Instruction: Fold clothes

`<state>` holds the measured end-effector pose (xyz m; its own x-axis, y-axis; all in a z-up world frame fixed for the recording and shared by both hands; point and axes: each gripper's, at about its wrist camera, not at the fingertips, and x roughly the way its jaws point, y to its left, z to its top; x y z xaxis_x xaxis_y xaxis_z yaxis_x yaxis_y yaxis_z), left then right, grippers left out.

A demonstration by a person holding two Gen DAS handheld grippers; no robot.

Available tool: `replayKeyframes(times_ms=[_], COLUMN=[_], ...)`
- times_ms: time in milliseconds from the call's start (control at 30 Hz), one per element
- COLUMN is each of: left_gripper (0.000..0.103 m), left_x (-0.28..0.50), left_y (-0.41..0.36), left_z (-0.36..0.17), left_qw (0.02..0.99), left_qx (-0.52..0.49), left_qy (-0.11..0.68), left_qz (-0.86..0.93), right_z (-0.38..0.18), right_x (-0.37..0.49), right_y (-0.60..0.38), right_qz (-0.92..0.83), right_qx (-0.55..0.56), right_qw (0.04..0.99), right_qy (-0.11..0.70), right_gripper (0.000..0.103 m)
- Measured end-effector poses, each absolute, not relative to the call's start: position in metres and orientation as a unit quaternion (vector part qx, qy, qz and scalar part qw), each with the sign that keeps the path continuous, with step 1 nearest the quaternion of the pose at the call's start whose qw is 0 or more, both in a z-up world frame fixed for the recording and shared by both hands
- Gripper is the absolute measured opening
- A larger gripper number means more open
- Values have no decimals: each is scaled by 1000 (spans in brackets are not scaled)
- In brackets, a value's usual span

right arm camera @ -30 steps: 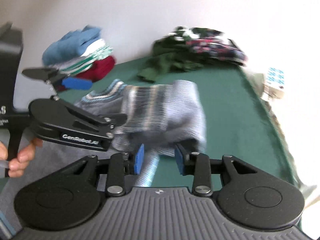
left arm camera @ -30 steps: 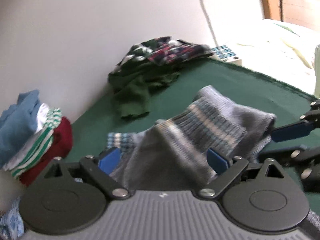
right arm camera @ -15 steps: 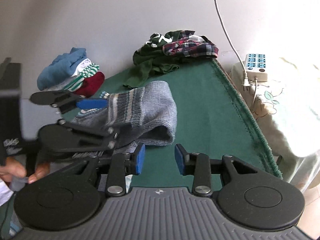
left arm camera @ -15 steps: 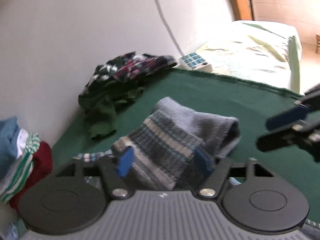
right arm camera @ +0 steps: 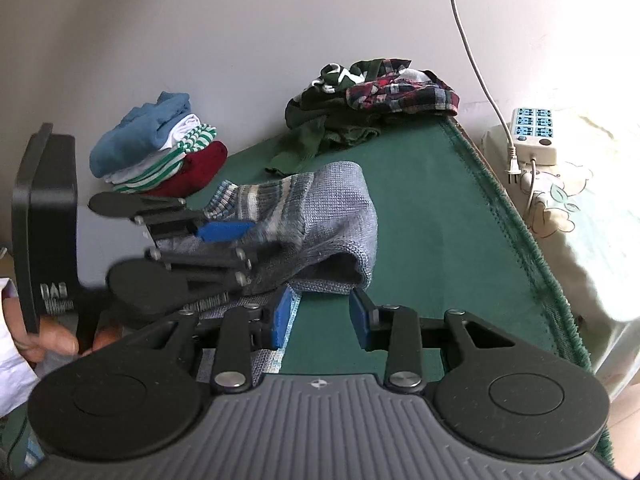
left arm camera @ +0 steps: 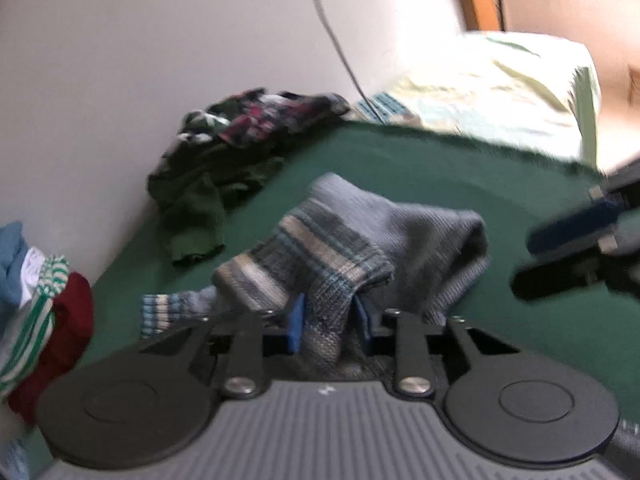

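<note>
Two grippers on one garment: left gripper [left arm camera: 328,322] has its blue pads clamped on a bunched fold of the grey knit sweater with striped cuffs [right arm camera: 340,208], which lies doubled over on the green felt table cover [right arm camera: 420,200]. Right gripper [right arm camera: 322,316] sits spread and empty, the sweater's near edge just ahead and left of its fingers. Long axis of the fold runs away from both cameras, toward the wall. Left is the nearer one; it's already on the cloth.

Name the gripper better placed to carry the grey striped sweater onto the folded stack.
Left. The left gripper is already shut on the grey striped sweater, and the folded stack lies on its side. The right gripper is open, holding nothing.
</note>
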<state>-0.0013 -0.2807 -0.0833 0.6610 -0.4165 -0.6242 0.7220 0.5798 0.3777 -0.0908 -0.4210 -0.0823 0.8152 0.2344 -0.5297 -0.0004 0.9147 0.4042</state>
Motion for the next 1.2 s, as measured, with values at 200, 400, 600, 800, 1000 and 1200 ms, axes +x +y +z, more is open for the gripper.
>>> replayKeyframes(times_ms=[200,400,600,800,1000,1200], left_gripper=[14,9,9,9,9,8], left_x=[17,52,72,68,63,57], left_y=[-257,-209,-178,-159,-110,-67], left_z=[-56,-27,10,54,59,37], left_qw=[896,924,940,955,962,961], left_qx=[215,68,13,-8,-28,-35], left_qy=[248,277,254,198,184,203], left_qz=[-299,-254,-226,-222,-197,-183], right_z=[-84,-76,-72,-79,-82,-84], right_x=[-93,-93,-75,-29,-13,-18], right_y=[-423,-412,-375,-316,-315,-304], right_qz=[60,81,149,155,46,12], right_qx=[210,202,178,107,116,118], right_qw=[930,933,924,927,936,932], right_qy=[296,288,303,326,329,343], right_gripper=[36,36,35,35,34,34])
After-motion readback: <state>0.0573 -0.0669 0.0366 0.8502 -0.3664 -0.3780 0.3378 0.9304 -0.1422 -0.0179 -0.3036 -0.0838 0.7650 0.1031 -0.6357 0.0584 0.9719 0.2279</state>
